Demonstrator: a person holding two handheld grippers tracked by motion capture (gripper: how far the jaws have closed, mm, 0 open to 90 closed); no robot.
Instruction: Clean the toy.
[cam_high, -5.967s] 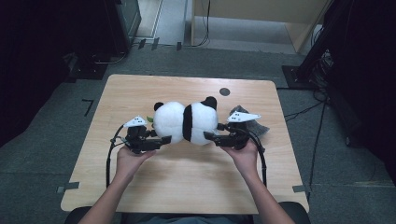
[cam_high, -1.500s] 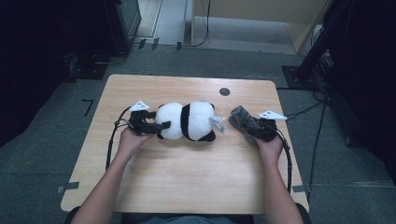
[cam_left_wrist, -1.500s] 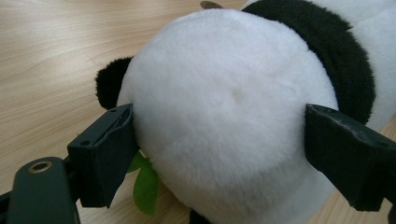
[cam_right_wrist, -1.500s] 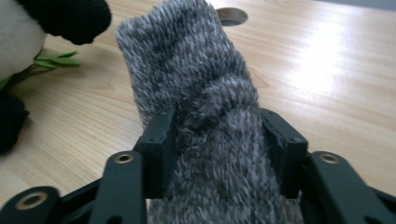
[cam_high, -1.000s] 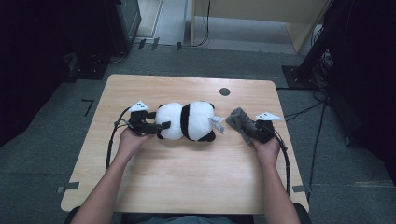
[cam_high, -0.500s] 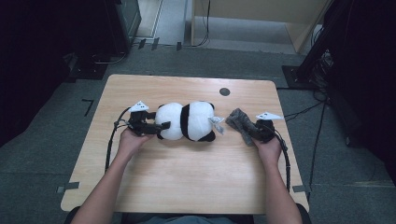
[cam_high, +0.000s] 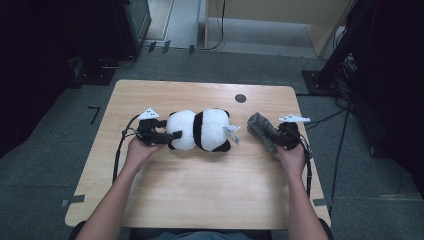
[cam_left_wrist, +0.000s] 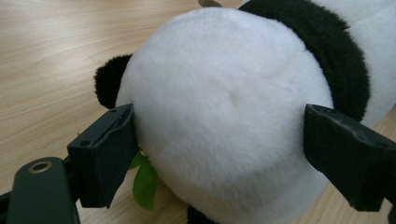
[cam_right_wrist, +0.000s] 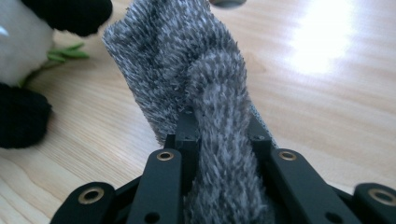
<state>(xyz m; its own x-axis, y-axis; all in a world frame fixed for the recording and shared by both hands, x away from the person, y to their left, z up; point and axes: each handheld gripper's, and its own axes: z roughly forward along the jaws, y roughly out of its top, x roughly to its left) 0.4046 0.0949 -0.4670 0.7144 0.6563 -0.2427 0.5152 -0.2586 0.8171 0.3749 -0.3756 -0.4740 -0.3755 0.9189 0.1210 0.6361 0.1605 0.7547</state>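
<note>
My left gripper (cam_high: 161, 135) sits at the left end of the panda plush (cam_high: 199, 130), jaws spread wide around its round white end, pads touching or just short of the fur on both sides; not squeezing as far as I can tell. The panda lies on the table (cam_high: 200, 195) with its long axis left-right, so it extends straight away from my left gripper toward the right one. My right gripper (cam_high: 281, 137) has its jaws pinched on a fuzzy grey cloth (cam_high: 261, 129), which lies just right of the panda, near but apart from it. My right hand is nearer the cloth, left nearer the panda. The left gripper view shows a green leaf (cam_left_wrist: 145, 179) tucked under the plush. The right gripper view shows the cloth's bunched fold (cam_right_wrist: 219, 116) pinched between the jaws, unreadable from above.
</note>
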